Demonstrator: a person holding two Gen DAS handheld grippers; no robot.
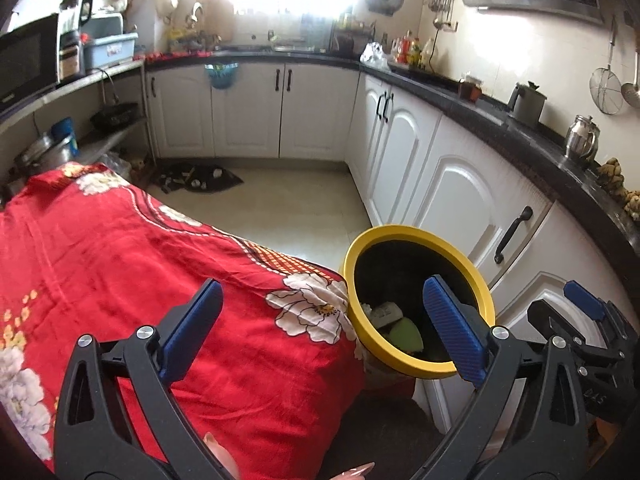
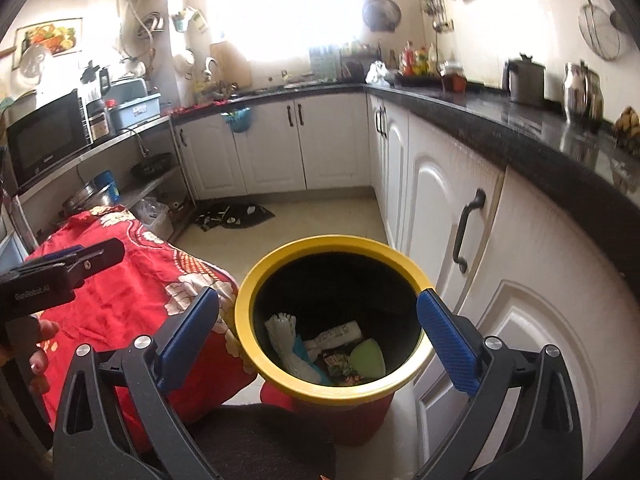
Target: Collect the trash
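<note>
**A:** Where does the trash sit at this moment?

**B:** All of it lies at the bottom of the round bin with the yellow rim and red body (image 2: 334, 386), which stands on the floor between the red floral cloth (image 1: 120, 264) covering the bench and the white cabinet doors (image 2: 452, 248). Inside I see a white ribbed bundle (image 2: 282, 338), a white flat box (image 2: 340, 334), a pale green rounded pad (image 2: 368, 360) and a dark printed wrapper (image 2: 340, 366).

**B:** Nothing loose shows on the cloth.

**A:** And the jaws?

**B:** Both sets are spread wide and empty. The right gripper (image 2: 316, 338) hovers above the bin mouth; the left gripper (image 1: 326, 326) hangs over the corner of the cloth, beside the bin.

**A:** How would those pieces handle if lifted?

**B:** My guess: all are light. The wrapper looks thin and slick, so it would crumple and might slide off the pads; pinch it across a fold. The green pad seems soft and should squash under pressure, so a mid-body grip suits it. The box looks stiff; take it across its narrow sides. The ribbed bundle looks soft, though I cannot tell its material.

**A:** The bin itself?

**B:** Rigid plastic, I judge, and light; the yellow rim is the obvious hold.
</note>
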